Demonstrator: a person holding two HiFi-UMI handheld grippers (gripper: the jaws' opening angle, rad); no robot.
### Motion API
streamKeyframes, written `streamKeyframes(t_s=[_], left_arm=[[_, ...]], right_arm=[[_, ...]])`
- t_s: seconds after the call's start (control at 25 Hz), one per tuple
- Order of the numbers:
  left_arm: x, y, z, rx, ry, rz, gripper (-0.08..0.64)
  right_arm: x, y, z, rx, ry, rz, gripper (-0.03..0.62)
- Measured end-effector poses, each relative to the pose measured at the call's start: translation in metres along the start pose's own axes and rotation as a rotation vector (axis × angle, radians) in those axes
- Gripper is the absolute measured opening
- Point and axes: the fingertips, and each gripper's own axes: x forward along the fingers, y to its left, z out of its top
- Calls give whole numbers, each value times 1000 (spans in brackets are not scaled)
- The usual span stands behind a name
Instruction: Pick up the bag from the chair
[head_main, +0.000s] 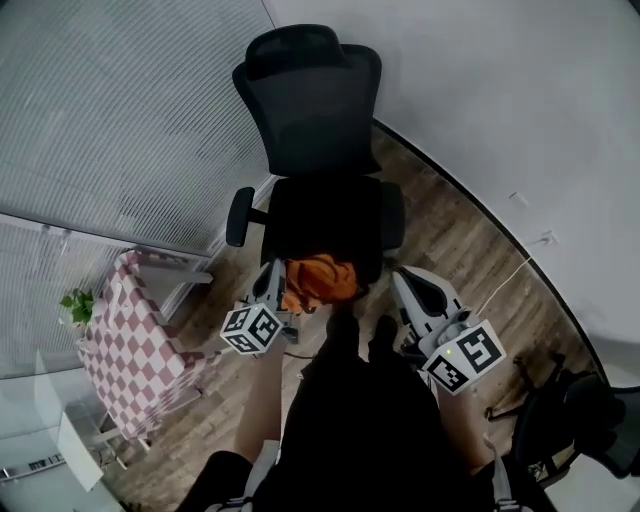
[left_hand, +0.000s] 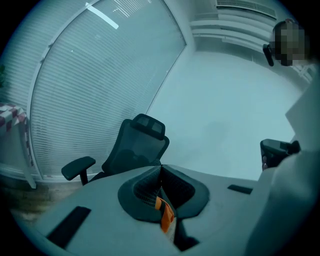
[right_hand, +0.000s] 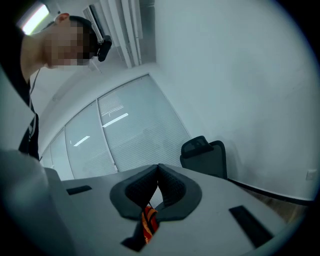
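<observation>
An orange bag (head_main: 320, 282) hangs bunched at the front edge of the black office chair's seat (head_main: 330, 215), between my two grippers. My left gripper (head_main: 273, 277) is at the bag's left side, shut on an orange strap (left_hand: 164, 213) of the bag. On the bag's right side, my right gripper (head_main: 402, 280) is shut on an orange-red strap (right_hand: 148, 220). In both gripper views the jaws meet at the tips with the strap pinched low between them. The chair (left_hand: 135, 147) shows beyond the left jaws, and its back (right_hand: 205, 155) beyond the right jaws.
A small table with a red-checked cloth (head_main: 130, 335) and a green plant (head_main: 75, 303) stand at the left by the blinds. Another dark chair (head_main: 585, 420) is at the bottom right. A white cable (head_main: 505, 280) runs along the wood floor near the wall.
</observation>
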Motion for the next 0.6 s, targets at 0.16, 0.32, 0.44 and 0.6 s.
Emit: streamKeyframes(t_s=[0.16, 0.32, 0.44, 0.6], left_arm=[[-38, -17, -2, -25, -40, 26, 32], [-64, -37, 10, -4, -80, 7, 32], [-79, -53, 20, 27, -94, -30, 32], [-106, -67, 35, 36, -140, -71, 32]], right_arm=[[-7, -3, -19, 37, 39, 44, 20], [-11, 8, -23, 32, 49, 77, 20], [-13, 19, -27, 26, 43, 86, 20], [-19, 32, -32, 20, 26, 72, 20]])
